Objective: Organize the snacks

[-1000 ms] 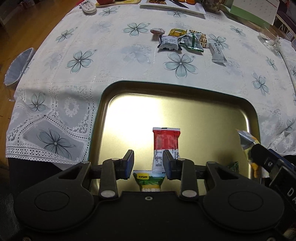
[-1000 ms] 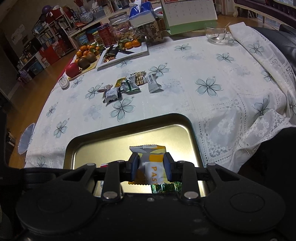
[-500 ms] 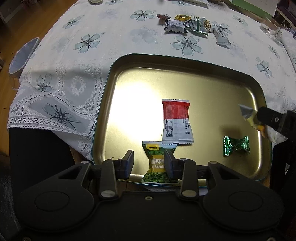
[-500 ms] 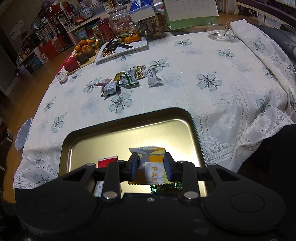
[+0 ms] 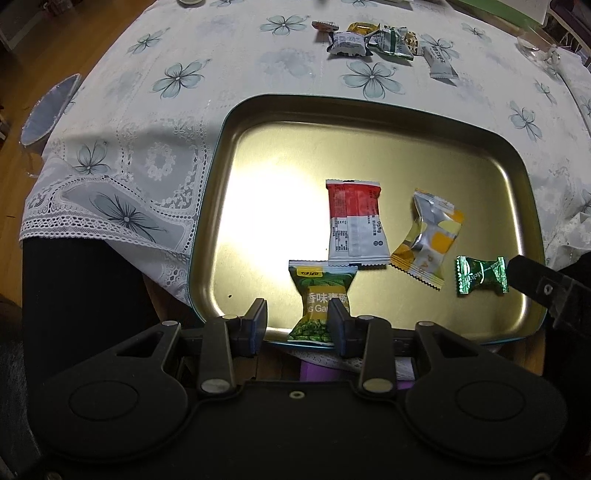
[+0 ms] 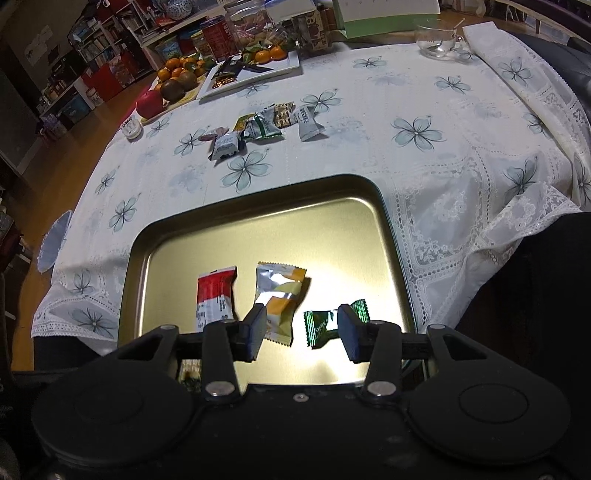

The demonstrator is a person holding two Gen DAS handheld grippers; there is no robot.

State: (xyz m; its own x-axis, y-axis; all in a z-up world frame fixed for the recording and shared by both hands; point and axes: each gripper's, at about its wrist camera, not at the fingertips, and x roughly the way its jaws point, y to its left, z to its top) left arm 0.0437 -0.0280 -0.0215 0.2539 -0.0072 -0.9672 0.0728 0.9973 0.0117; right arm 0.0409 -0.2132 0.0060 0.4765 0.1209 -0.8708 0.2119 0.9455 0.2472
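A gold tray (image 5: 369,101) lies on the flowered tablecloth and holds several snacks. A red-and-white packet (image 5: 356,221) sits in its middle, with a yellow-and-silver packet (image 5: 428,240) and a green foil candy (image 5: 480,275) to its right. A green pea packet (image 5: 319,299) lies at the near rim. My left gripper (image 5: 297,325) hovers open above the pea packet without pressing it. My right gripper (image 6: 303,332) hangs over the tray (image 6: 391,236), jaws opening and gripping nothing; the yellow-and-silver packet (image 6: 280,295) and green candy (image 6: 321,326) lie loose below it.
A small pile of wrapped snacks (image 6: 258,129) lies on the cloth beyond the tray. Fruit (image 6: 173,81), a white plate (image 6: 251,70), jars and a glass cup (image 6: 437,35) crowd the far edge. The table drops off at the left, and dark clothing sits at the near edge.
The right jaws have parted and the yellow-and-silver packet has dropped from them onto the tray. The left gripper has drawn back toward the near rim, leaving the pea packet lying there.
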